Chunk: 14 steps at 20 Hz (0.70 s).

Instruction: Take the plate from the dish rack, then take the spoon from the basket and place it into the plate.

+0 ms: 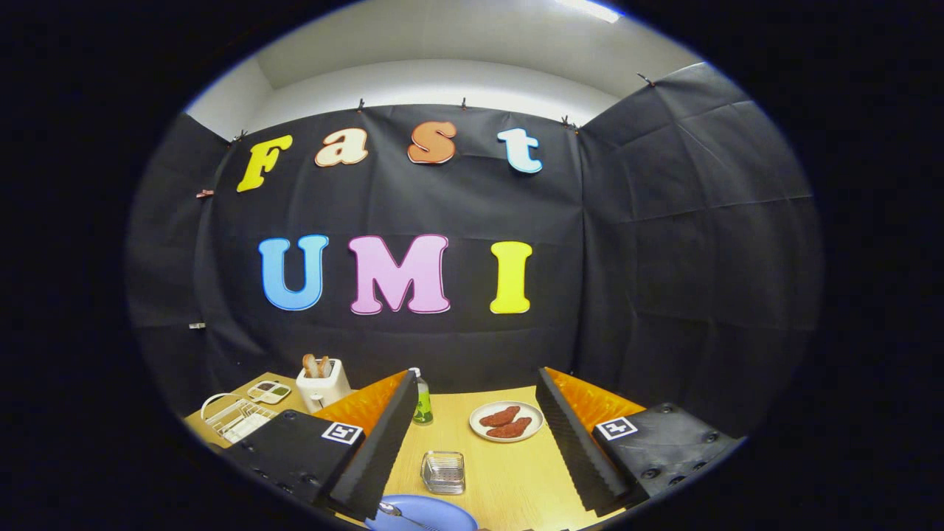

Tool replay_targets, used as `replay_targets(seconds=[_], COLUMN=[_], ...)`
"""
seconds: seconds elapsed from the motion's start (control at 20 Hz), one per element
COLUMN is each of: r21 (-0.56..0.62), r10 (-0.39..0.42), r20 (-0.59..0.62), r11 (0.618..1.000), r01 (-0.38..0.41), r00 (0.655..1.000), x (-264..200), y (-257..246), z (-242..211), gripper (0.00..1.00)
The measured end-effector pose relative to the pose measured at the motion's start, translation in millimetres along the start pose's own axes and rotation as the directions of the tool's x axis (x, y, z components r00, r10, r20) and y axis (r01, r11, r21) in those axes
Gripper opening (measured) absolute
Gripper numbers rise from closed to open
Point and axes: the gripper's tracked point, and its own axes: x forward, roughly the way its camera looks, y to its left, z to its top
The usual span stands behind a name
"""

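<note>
Blue plate (431,514) is lying flat on the wooden table (509,472), at 6 o'clock between the near ends of the gripper's fingers. We are seeing a metal spoon (398,513) resting in it, bowl toward 10 o'clock, handle running toward 4 o'clock. The gripper (479,402) is standing spread wide, its fingers holding nothing; the left finger (376,450) is passing just beside the spoon bowl, and we cannot tell whether it is touching the plate.

We are noting a small wire-mesh basket (443,472) sitting just ahead of the plate, at 12 o'clock from it, between the fingers; we cannot tell what is inside. Beyond it, toward 1 o'clock, a white plate (507,421) is carrying two reddish-brown food pieces (506,422). A green bottle (422,402) is standing upright near the left fingertip, at 11 o'clock from the basket.

Further out at 10 o'clock, beyond the left finger, a white toaster (323,385) is holding bread slices (316,365). A compartment tray (268,391) is lying just beside it, and a white wire dish rack (232,418) is sitting near the table's edge.
</note>
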Motion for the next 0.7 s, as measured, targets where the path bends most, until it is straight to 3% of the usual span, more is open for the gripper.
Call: replay_targets(seconds=[0.35,0.7], r21=[0.025,0.006], r10=[-0.047,-0.019], r20=[-0.056,-0.066], r11=[0.999,1.000], r01=[0.048,0.019], r00=[0.997,0.998], x=[-7,-4], y=[12,29], z=[-18,-22], gripper=[0.99,0.99])
